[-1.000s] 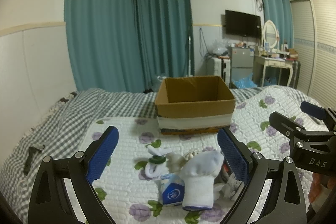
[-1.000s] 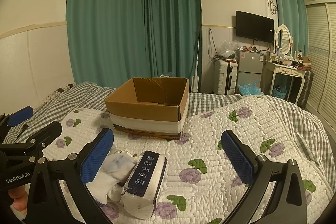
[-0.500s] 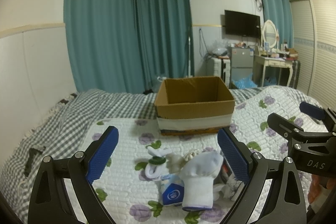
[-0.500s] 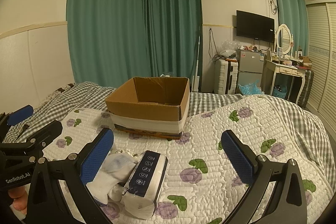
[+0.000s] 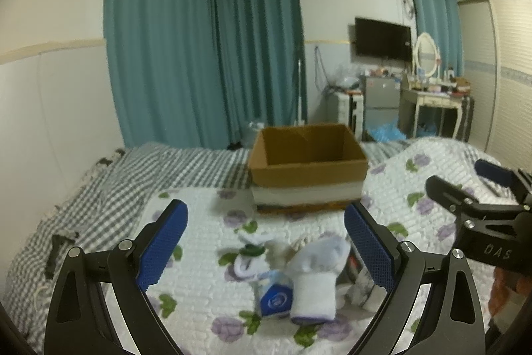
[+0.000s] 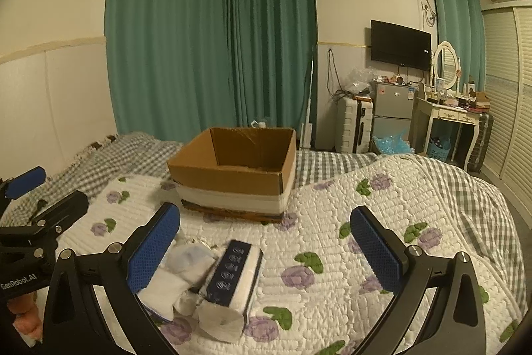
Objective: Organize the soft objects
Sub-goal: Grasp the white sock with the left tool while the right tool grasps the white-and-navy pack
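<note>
Pre-grasp, nothing picked yet: both tongs empty over the soft pile.

L gripper spread wide, nothing between pads; white sock lies just ahead and below the gap, w/ a blue-labelled tissue pack touching its left side and a smaller sock w/ dark ring a bit further fwd-left. R gripper also spread, empty; wrapped tissue pack w/ dark blue label sits low between its pads, nearer the left pad, crumpled white socks touching that pack on its left. Open cardboard box straight ahead of both, well beyond the pile, looks empty as far as visible. Probably first pick of the job: next calls for dropping one tong onto sock or pack, closing gently on the soft bulk, lifting clear of neighbours, then carrying fwd over the box rim. Quilt soft underneath, so pinching the bedding too = likely snag.
</note>
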Tool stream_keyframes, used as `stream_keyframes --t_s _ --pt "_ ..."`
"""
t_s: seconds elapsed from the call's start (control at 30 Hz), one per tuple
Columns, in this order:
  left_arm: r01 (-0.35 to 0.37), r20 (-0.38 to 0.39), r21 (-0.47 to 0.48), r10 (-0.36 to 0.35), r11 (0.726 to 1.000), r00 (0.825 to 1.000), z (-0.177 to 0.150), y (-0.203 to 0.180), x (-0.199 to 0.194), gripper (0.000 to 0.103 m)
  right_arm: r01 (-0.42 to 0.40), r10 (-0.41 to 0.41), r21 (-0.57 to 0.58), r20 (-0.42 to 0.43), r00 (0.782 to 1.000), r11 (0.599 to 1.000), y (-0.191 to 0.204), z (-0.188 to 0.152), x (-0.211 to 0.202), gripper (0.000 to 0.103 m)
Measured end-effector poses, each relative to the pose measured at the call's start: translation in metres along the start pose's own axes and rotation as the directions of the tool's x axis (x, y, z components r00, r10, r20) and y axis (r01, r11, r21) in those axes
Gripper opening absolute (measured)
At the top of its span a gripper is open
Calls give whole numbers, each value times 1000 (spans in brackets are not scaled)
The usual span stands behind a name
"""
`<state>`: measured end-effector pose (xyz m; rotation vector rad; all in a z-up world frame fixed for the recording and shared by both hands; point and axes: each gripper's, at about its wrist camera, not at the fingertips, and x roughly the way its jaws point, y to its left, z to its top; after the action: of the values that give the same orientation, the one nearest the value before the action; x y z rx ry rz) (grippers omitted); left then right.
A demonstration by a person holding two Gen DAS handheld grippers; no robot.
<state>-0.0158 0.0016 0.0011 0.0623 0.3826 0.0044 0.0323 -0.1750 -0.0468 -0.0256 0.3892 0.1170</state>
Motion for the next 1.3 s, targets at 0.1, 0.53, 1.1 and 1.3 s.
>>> stream_keyframes --t_s 0.1,0.53,1.1,1.3 --pt "-15 -41 0 15 1000 999 -9 3 4 97 -3 3 -19 -42 999 1000 3 -10 4 103" --pt "-19 -218 16 22 1000 976 -66 -2 40 97 -97 85 -21 -318 944 995 23 -69 80 83" --pt "130 -347 39 -109 991 932 -72 -44 112 84 -69 69 11 -286 956 998 -4 -49 84 42" --pt "196 -421 62 -152 979 894 -81 -58 133 55 -73 70 -1 -292 954 997 -2 -53 88 43"
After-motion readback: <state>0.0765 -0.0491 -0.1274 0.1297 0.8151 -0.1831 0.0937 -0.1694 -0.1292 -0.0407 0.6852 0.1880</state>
